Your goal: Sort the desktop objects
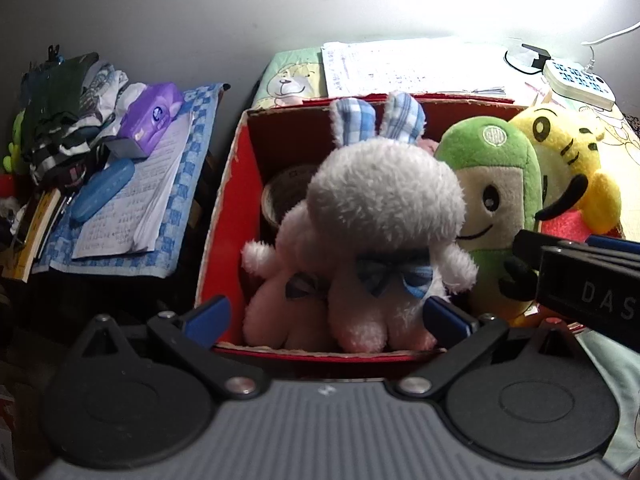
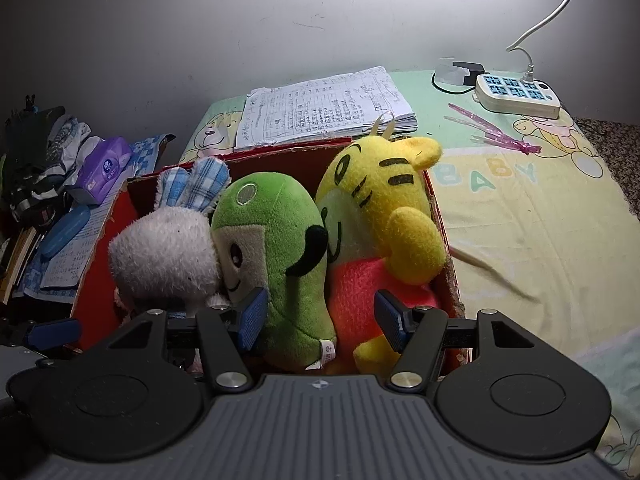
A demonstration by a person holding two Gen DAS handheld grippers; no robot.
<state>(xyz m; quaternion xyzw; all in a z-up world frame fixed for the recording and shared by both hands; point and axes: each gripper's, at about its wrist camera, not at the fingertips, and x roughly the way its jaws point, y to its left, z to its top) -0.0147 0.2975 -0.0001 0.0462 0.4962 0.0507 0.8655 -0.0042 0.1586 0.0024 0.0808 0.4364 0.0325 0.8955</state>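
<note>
The red cardboard box (image 2: 444, 216) on the bed is packed with plush toys: a white bunny (image 1: 380, 216) with blue plaid ears on the left side, a green plush (image 2: 272, 248) in the middle and a yellow tiger (image 2: 384, 216) in a red shirt on the right, all pressed side by side. There's a roll of tape (image 1: 280, 196) tucked behind the bunny in the box too.

The left gripper (image 1: 326, 316) is spread wide at the box's front edge, right by the bunny's feet, not clamping anything. The right gripper (image 2: 320, 320) is also open, its pads on either side of the green plush's bottom and the tiger's leg.

Behind the box sits a stack of handwritten papers (image 2: 320, 108), with a power strip (image 2: 516, 94) farther right on the baby-print sheet (image 2: 540, 220). Off to the left, a purple tissue pack (image 1: 150, 114) and a blue case (image 1: 102, 190).
</note>
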